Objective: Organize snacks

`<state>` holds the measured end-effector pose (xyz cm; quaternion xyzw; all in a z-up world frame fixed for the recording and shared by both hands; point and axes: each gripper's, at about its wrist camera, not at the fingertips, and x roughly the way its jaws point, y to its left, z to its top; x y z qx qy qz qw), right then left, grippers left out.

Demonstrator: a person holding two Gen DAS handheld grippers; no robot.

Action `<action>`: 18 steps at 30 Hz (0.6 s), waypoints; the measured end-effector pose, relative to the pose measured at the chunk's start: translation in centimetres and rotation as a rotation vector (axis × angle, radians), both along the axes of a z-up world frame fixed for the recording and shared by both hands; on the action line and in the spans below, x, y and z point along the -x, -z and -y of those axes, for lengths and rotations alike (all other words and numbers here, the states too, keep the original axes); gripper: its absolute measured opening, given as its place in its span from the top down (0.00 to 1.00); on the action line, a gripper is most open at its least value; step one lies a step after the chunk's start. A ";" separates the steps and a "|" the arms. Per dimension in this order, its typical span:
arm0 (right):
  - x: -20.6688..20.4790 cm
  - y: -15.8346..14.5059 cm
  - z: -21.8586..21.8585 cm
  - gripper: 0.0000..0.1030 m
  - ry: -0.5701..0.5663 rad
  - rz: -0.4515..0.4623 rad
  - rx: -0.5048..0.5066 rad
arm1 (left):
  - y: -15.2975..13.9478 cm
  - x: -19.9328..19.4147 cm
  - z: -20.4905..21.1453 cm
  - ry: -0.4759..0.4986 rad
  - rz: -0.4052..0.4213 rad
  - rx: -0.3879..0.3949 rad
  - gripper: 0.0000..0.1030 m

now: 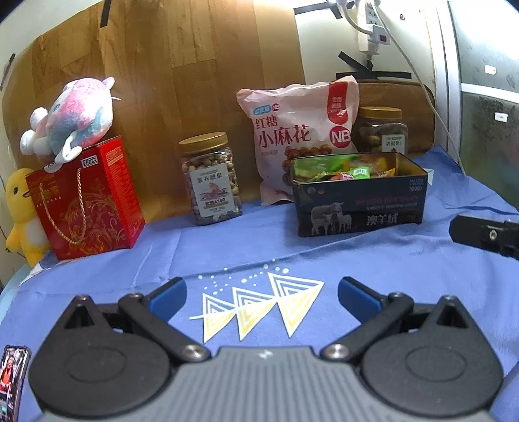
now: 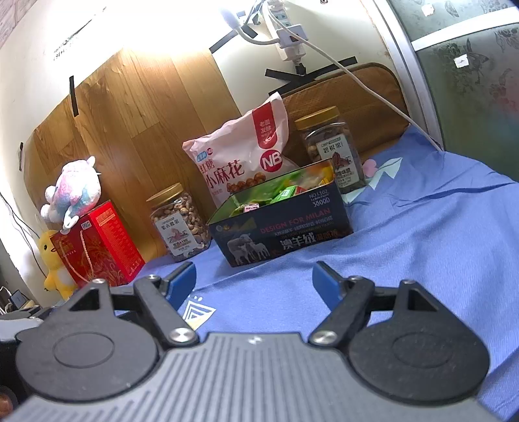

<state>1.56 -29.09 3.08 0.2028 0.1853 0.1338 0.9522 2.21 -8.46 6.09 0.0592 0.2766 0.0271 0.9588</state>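
A dark tin box [image 1: 360,207] [image 2: 282,233] stands open on the blue cloth, filled with several wrapped snacks [image 1: 343,170] [image 2: 275,194]. A pink snack bag [image 1: 298,136] [image 2: 243,159] leans behind it. A nut jar [image 1: 211,178] [image 2: 178,220] stands to its left, and a second jar [image 1: 381,131] [image 2: 334,149] behind its right end. My left gripper [image 1: 262,293] is open and empty, low over the cloth in front of the box. My right gripper [image 2: 254,279] is open and empty, just in front of the box; it also shows at the right edge of the left wrist view [image 1: 486,235].
A red gift box [image 1: 87,198] [image 2: 97,243] with a plush toy [image 1: 71,117] [image 2: 73,191] on top stands at the left, a yellow duck toy [image 1: 22,211] [image 2: 55,266] beside it. A wooden panel [image 1: 162,81] backs the table. A power strip [image 1: 373,26] with cables hangs on the wall. A phone [image 1: 11,383] lies at the lower left.
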 end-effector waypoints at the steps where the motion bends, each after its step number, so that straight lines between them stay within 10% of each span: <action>1: 0.0 0.0 0.0 0.21 0.001 0.001 0.000 | 0.0 0.0 0.0 -0.003 -0.004 -0.001 0.00; 18: 0.1 0.5 0.0 0.18 0.013 -0.018 -0.009 | 2.5 -0.7 0.4 -0.003 -0.142 -0.054 0.00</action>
